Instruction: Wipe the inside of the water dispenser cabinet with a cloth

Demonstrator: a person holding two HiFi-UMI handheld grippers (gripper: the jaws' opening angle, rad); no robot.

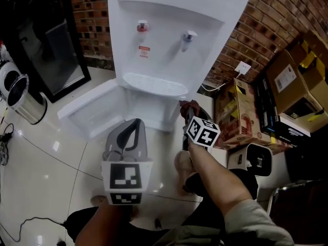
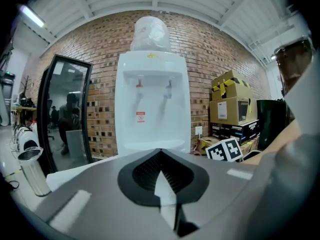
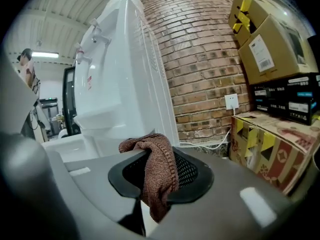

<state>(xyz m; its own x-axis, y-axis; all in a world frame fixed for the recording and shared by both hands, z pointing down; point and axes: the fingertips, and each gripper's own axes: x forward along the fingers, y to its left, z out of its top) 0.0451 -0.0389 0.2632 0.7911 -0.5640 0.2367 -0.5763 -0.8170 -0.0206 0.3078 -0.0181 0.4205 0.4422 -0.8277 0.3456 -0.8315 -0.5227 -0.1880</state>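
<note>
The cloth (image 3: pixel 156 171), brown and knitted, is pinched in the right gripper (image 1: pixel 187 118). Its jaws stand partly closed on a bunched fold, and the rest hangs loose off the tips. The cloth is just in front of the dispenser (image 1: pixel 169 50), near its lower right corner and not yet inside the cabinet (image 1: pixel 149 110). The cabinet door (image 1: pixel 89 114) lies swung open to the left. The left gripper (image 1: pixel 132 129) is near the open door with its jaws fully together and nothing between them. From the steep head view the cabinet's inside is hard to make out, so whether it has a shelf is uncertain. The step in hand looks like carrying the cloth to the opening. To do it well, the right gripper should probably swing left and low, enter squarely through the opening, and keep its grip firm so the cloth does not slip. The hanging part should then be pressed flat on the walls and floor and drawn from back to front. The left gripper could steady the door. By count there is one cloth, one dispenser with one bottle (image 2: pixel 150 34) on top, two taps, red (image 1: pixel 142 26) and blue (image 1: pixel 188 36), one door and two grippers. There is also one wall socket (image 1: pixel 242 67) and one bin (image 1: pixel 23 99), and several boxes (image 1: pixel 294 81) are stacked to the right.
</note>
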